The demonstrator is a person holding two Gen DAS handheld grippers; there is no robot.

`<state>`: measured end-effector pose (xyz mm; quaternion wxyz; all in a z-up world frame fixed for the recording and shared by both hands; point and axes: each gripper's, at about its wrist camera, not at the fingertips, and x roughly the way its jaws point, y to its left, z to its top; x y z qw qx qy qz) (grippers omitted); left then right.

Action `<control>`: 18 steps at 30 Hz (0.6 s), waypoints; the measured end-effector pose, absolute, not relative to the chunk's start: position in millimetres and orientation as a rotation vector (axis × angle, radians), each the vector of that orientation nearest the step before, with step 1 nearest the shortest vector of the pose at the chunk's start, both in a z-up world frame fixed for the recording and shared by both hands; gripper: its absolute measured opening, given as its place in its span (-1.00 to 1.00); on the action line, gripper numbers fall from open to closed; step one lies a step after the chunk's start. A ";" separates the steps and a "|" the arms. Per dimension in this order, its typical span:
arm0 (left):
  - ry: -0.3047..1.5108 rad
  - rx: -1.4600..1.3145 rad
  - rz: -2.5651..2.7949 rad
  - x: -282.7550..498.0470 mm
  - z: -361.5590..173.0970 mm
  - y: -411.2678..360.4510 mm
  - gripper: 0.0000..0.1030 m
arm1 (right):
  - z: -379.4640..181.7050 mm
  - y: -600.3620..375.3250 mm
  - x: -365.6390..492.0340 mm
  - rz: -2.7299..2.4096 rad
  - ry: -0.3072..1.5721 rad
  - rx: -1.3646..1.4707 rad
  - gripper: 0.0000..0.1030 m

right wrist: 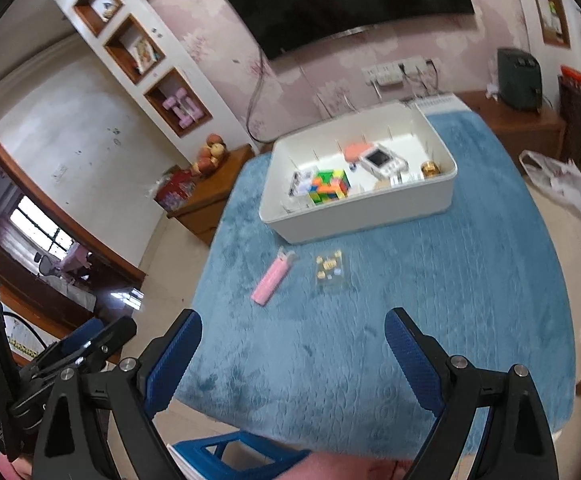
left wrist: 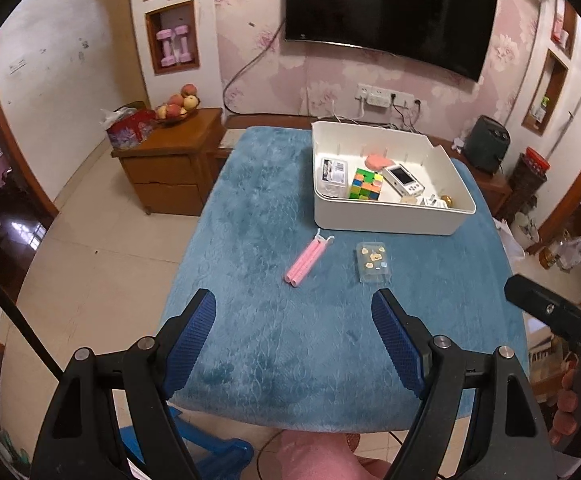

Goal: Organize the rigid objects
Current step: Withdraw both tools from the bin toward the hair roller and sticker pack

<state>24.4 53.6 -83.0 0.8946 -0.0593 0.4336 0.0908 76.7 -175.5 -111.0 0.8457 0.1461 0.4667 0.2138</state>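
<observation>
- Left wrist view: pink clip (left wrist: 304,262) lies flat on the blue table (left wrist: 250,320), ahead of the left hand-held gripper (left wrist: 293,336) and slightly left of its centre line, apart from both fingers.
- Small clear case (left wrist: 373,261) with stickers lies just right of the pink clip, not touching it, ahead of the same hand-held gripper.
- White bin (left wrist: 386,222) sits farther ahead and to the right, beyond both loose items; inside it a colour cube (left wrist: 366,185), a white handheld device (left wrist: 403,180), a pink piece (left wrist: 376,160) and a few smaller things too small to tell.
- Left hand-held gripper jaws stand wide apart, nothing between them, over the near part of the table.
- Right wrist view, blurred: right hand-held gripper (right wrist: 292,354) jaws also wide apart and empty; pink clip (right wrist: 271,280) ahead-left, clear case (right wrist: 331,270) ahead near centre, white bin (right wrist: 370,216) beyond.
- Left hand-held gripper shows at the lower left edge of the right wrist view.
- Wooden cabinet (left wrist: 170,160) with fruit bowl (left wrist: 176,109) far ahead-left, off the table; wall TV (left wrist: 390,12) behind.
</observation>
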 end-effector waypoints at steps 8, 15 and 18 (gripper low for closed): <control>0.972 -0.012 0.067 64.6 -90.5 66.6 0.61 | -122.8 -162.4 96.4 0.340 1.032 0.408 0.81; 1.026 0.039 -0.061 97.7 -102.4 86.4 0.61 | -142.9 -145.0 116.9 0.219 1.087 0.491 0.81; 1.068 0.043 -0.090 112.7 -112.3 95.5 0.61 | -152.5 -136.9 127.4 0.173 1.110 0.529 0.81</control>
